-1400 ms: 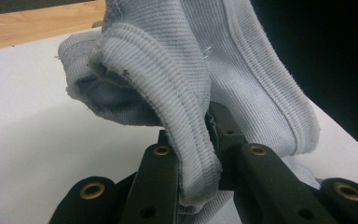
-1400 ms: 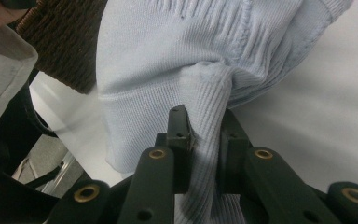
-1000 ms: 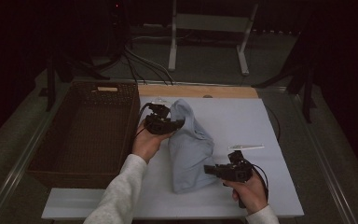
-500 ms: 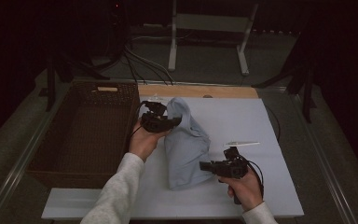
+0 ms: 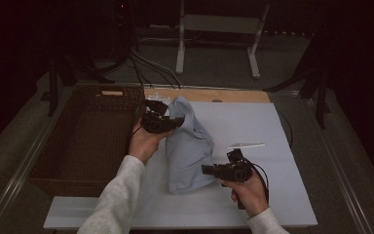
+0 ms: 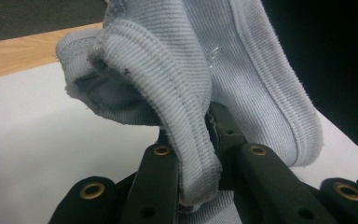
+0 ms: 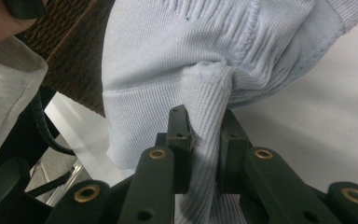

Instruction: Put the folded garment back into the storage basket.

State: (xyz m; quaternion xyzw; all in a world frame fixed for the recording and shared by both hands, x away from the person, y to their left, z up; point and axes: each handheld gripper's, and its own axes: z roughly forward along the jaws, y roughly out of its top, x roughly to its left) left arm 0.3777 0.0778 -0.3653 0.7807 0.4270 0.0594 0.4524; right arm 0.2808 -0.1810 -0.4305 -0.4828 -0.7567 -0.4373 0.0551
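A pale blue knitted garment hangs folded over the white tabletop, lifted at two places. My left gripper is shut on its ribbed upper edge, near the basket. My right gripper is shut on a bunched fold of the ribbed fabric at the garment's lower right side. In the left gripper view the cloth wraps between the two black jaws. Seen from the right gripper view, the jaws pinch a ridge of knit, with the other arm's light sleeve at the left.
A dark wicker basket stands at the left of the table, close beside the left hand. A small white strip lies on the tabletop to the right of the garment. A wooden board edge runs along the back. Stand legs and cables lie beyond.
Both hands have carried the garment a little leftward, toward the basket. The right gripper rose slightly with its fold. Both grips held.
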